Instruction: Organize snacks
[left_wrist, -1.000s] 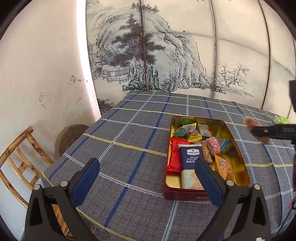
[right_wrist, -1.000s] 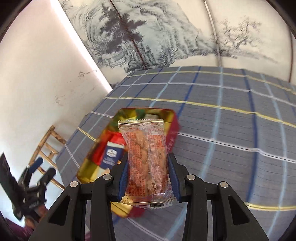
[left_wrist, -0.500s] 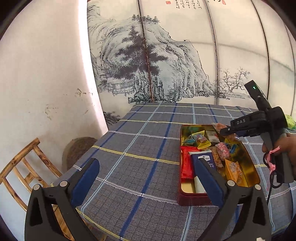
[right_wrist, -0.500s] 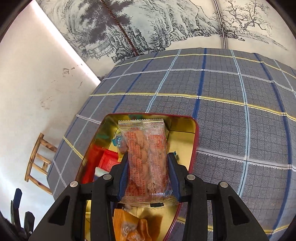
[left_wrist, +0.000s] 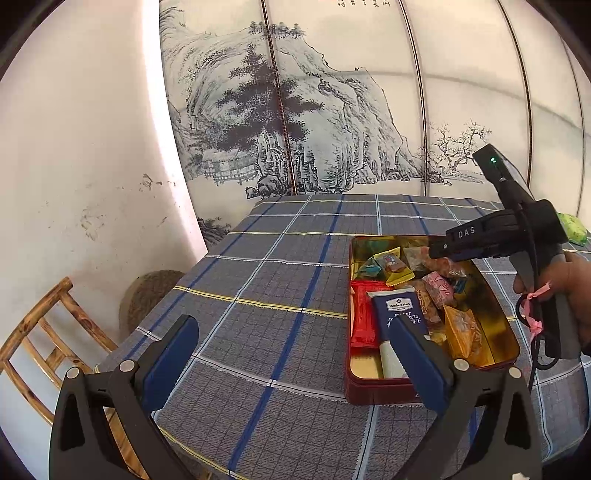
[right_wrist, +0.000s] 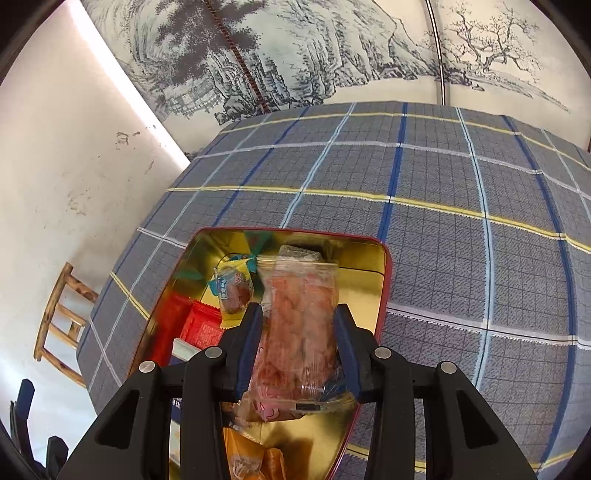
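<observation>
A red tin with a gold inside (left_wrist: 384, 386) (right_wrist: 384, 280) sits on the plaid tablecloth and holds several wrapped snacks. My right gripper (right_wrist: 299, 325) is low over the tin with a clear orange snack packet (right_wrist: 299, 317) between its pads. The packet looks blurred, and the pads seem slightly parted from it. In the left wrist view the right gripper (left_wrist: 439, 254) reaches into the tin's far end. My left gripper (left_wrist: 291, 354) is open and empty, at the near table edge left of the tin. A blue Member's Mark cracker pack (left_wrist: 400, 314) lies in the tin.
A green packet (left_wrist: 572, 229) lies on the table far right. A wooden chair (left_wrist: 40, 350) and a woven stool (left_wrist: 151, 291) stand left of the table. A painted screen stands behind the table.
My right gripper has come over the tin and dropped low into it with the orange packet, which now looks loose between the pads. My left gripper has drawn back a little.
</observation>
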